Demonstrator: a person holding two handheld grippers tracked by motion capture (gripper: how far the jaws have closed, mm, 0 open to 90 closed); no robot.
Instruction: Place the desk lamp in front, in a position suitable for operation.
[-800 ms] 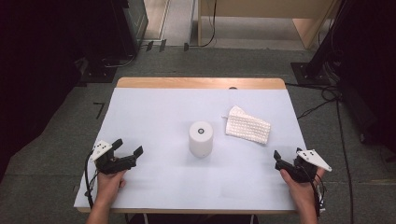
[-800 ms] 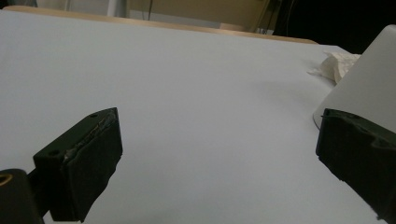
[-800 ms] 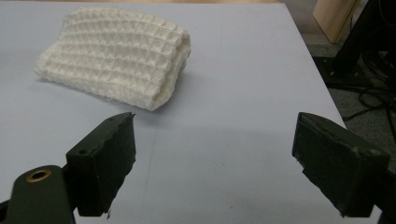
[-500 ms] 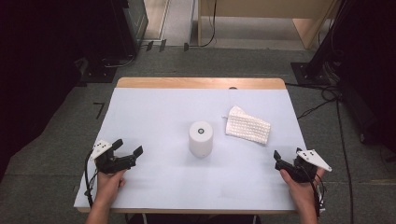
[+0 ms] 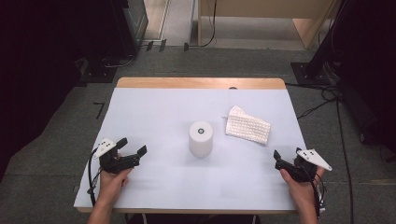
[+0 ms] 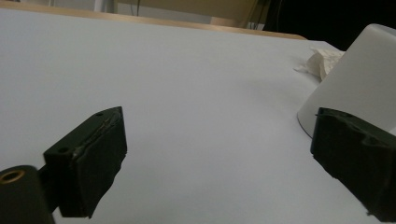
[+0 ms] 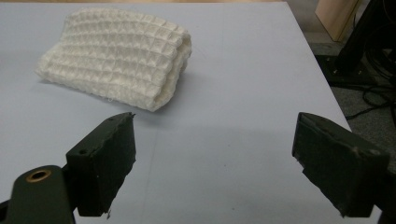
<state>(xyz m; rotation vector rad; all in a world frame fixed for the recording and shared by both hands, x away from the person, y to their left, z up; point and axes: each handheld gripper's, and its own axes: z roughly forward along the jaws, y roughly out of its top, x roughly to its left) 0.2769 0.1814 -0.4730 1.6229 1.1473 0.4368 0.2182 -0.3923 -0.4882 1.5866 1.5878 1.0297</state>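
Jaws of left gripper (image 5: pixel 132 150) and right gripper (image 5: pixel 278 159) wide apart (nothing held).

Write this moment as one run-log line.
left hand-held gripper: open, empty | right hand-held gripper: open, empty | white cylinder: upright, untouched | folded cloth: untouched

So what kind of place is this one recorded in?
Probably a lab or recording room: a white-covered table on grey carpet, cables trailing over the floor, and dark equipment stands around it.
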